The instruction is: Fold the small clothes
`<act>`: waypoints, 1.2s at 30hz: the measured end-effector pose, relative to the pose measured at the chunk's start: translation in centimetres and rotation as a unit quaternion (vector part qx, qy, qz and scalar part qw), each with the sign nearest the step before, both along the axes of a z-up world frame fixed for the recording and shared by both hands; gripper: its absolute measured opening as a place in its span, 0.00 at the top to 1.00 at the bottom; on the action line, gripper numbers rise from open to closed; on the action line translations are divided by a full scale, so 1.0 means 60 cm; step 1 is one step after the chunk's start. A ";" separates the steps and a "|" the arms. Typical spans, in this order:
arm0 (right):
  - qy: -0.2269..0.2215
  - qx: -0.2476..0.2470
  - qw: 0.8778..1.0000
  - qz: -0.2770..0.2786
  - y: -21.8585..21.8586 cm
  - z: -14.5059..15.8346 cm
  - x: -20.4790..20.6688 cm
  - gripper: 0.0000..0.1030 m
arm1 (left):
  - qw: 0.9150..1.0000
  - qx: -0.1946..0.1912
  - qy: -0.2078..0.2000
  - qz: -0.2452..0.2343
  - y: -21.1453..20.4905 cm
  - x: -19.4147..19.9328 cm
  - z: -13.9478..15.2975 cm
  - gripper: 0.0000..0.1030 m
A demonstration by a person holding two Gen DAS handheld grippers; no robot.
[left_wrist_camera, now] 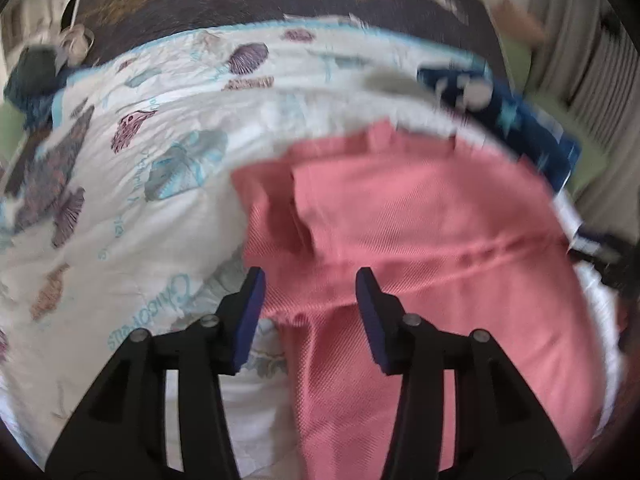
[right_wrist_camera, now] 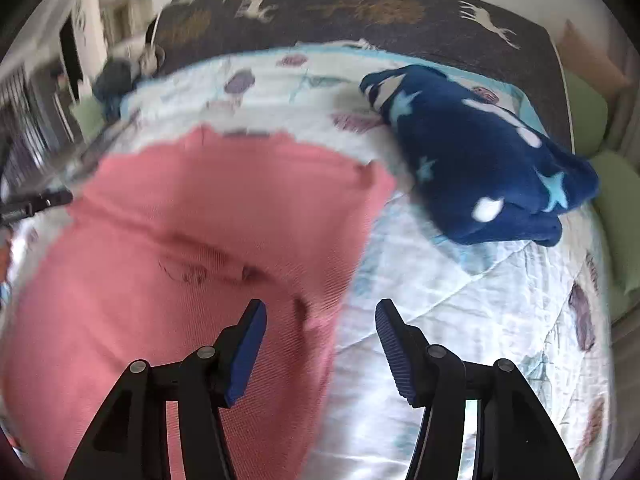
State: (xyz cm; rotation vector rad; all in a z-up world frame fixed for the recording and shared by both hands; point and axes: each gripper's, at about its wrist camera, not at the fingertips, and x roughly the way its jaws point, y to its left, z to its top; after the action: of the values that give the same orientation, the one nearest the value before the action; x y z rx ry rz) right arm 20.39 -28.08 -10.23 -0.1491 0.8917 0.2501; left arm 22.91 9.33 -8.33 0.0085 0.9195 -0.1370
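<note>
A pink twill garment [left_wrist_camera: 420, 232] lies spread on a white quilt printed with shells [left_wrist_camera: 120, 184]. My left gripper [left_wrist_camera: 310, 280] hangs open over the garment's near left part, its blue pads apart and not pressing any cloth. In the right wrist view the same pink garment [right_wrist_camera: 180, 248] fills the left half, with its right edge running down between the fingers. My right gripper [right_wrist_camera: 320, 312] is open above that edge, with nothing pinched. The picture is blurred by motion.
A dark blue fleece item with pale stars [right_wrist_camera: 480, 152] lies bunched on the quilt [right_wrist_camera: 460, 300] at the far right. A dark brown blanket with deer shapes [right_wrist_camera: 360, 12] covers the far side. A green sheet [right_wrist_camera: 616, 216] shows at the right edge.
</note>
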 end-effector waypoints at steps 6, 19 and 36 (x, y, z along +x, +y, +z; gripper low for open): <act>0.057 0.112 0.988 -0.090 -0.074 -0.042 0.046 0.88 | 0.994 0.094 -0.011 0.063 0.009 0.033 -0.040 0.53; 0.108 0.243 0.963 -0.032 0.004 -0.005 -0.009 0.71 | 0.998 -0.011 0.009 0.055 0.047 -0.066 -0.023 0.47; -0.001 0.303 0.922 -0.240 -0.097 -0.011 -0.003 0.99 | 0.992 0.019 -0.011 0.124 0.038 -0.026 -0.056 0.45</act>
State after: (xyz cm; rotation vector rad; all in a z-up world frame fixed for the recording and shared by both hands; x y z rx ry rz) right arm 20.22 -33.93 -10.87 0.6404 0.7848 0.0568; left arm 21.35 11.60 -11.70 -0.0686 0.8937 0.1119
